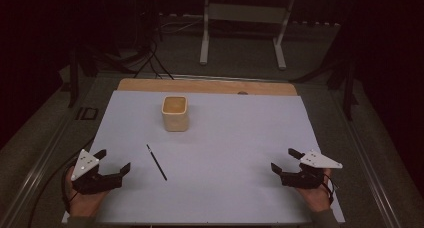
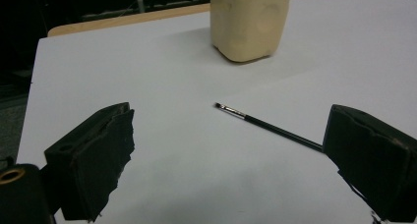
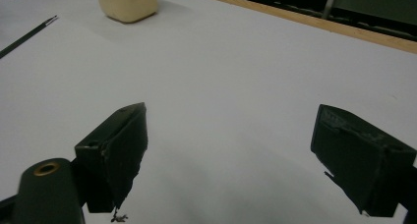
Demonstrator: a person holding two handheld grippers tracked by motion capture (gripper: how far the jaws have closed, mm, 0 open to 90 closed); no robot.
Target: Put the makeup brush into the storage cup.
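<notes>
Nothing looks begun: the brush (image 1: pixel 156 162) lies flat on the worktop (image 1: pixel 225 138), apart from the cup (image 1: pixel 175 113). The left claw (image 1: pixel 114 161) and right claw (image 1: pixel 283 159) both gape empty, so picking up and placing remain.

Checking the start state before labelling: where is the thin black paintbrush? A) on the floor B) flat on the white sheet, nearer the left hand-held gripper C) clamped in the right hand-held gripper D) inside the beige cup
B: the paintbrush lies flat on the white sheet, in front of the beige cup and close to the open left hand-held gripper.
</notes>
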